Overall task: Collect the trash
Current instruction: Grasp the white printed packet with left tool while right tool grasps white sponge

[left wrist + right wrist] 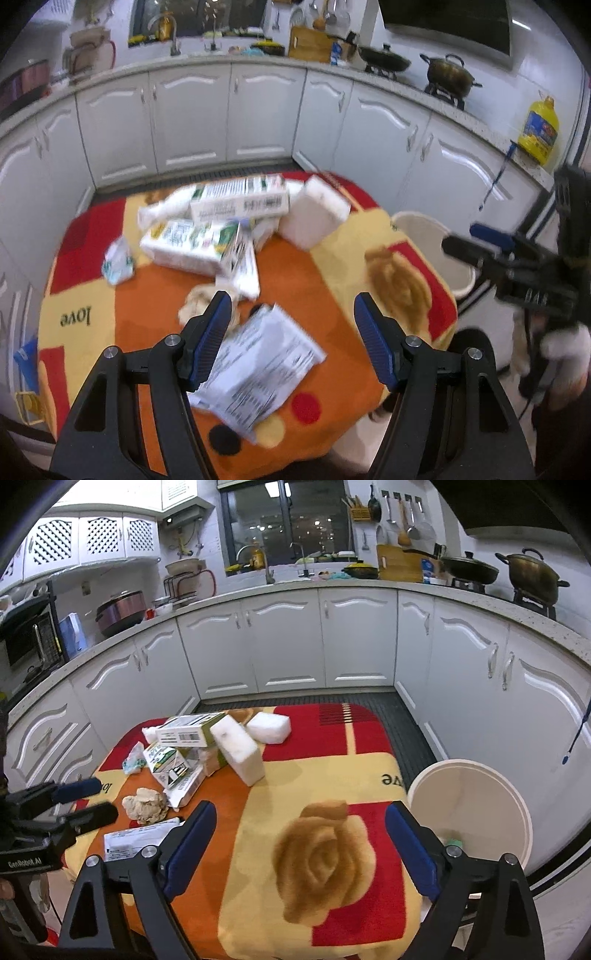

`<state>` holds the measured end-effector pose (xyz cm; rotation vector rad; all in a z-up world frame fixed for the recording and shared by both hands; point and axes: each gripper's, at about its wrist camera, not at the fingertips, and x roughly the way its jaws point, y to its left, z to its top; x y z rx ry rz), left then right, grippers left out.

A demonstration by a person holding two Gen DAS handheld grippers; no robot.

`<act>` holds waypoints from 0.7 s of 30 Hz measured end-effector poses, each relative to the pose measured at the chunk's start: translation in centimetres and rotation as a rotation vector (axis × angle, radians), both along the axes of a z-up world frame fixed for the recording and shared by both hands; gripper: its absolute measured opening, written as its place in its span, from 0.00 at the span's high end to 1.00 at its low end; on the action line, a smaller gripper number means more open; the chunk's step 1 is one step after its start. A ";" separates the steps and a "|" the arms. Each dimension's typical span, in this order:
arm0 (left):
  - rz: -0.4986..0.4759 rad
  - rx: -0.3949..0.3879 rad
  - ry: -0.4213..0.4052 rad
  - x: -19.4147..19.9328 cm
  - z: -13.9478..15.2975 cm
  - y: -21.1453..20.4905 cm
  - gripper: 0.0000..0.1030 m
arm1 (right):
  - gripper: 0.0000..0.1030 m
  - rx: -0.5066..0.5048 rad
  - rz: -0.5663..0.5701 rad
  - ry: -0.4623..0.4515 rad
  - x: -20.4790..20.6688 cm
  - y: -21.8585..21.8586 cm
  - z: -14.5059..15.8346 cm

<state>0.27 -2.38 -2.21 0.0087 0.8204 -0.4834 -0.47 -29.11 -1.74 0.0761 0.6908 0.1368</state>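
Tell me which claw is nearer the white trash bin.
Right. The right claw hangs over the table edge beside the white trash bin; the left claw is farther, above the printed paper.

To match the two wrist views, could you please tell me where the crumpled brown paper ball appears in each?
Left wrist view: the crumpled brown paper ball lies left of centre, partly hidden behind the left finger of the left hand-held gripper.
Right wrist view: it sits at lower left, beside the printed paper sheet.
Shared landmark: the white foam block on the table.
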 end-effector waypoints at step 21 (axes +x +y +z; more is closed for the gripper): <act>-0.150 0.165 0.083 1.3 -6.9 -0.3 0.29 | 0.11 0.025 0.092 0.080 3.0 3.5 -2.0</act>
